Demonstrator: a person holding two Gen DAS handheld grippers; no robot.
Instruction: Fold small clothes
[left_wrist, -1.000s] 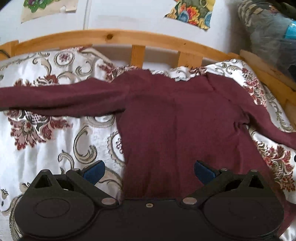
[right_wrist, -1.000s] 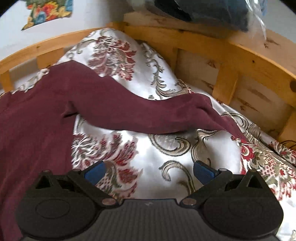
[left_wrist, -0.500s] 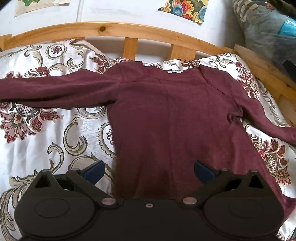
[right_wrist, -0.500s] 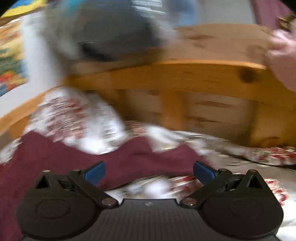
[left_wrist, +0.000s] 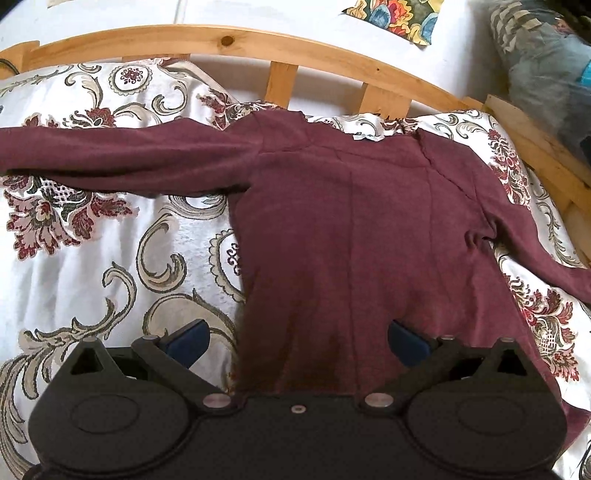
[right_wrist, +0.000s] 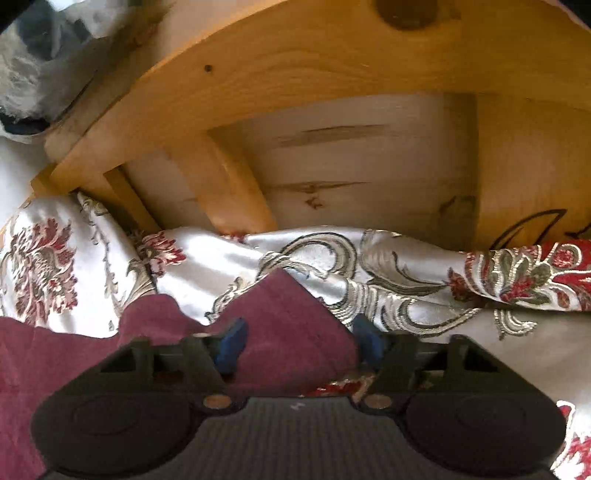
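Observation:
A maroon long-sleeved sweater (left_wrist: 351, 221) lies flat on the bed, neck toward the headboard and both sleeves spread out. My left gripper (left_wrist: 295, 339) hovers open over the sweater's hem, its left pad above the bedspread and its right pad above the cloth. In the right wrist view the sleeve end (right_wrist: 288, 314) lies on the bedspread, close to the wooden frame. My right gripper (right_wrist: 301, 341) is down at this cuff with its jaws closing. The cuff sits between the blue pads, which are still set apart.
A wooden bed frame (left_wrist: 221, 37) curves round the back and right; its boards (right_wrist: 314, 74) stand right in front of the right gripper. The floral satin bedspread (left_wrist: 92, 258) covers the bed. A plastic-wrapped bundle (left_wrist: 535, 66) sits beyond the frame at the right.
The right gripper has swept along the sleeve to its end by the wooden frame, rolling as it went, and its jaws have narrowed around the cuff. The left gripper has stayed over the hem.

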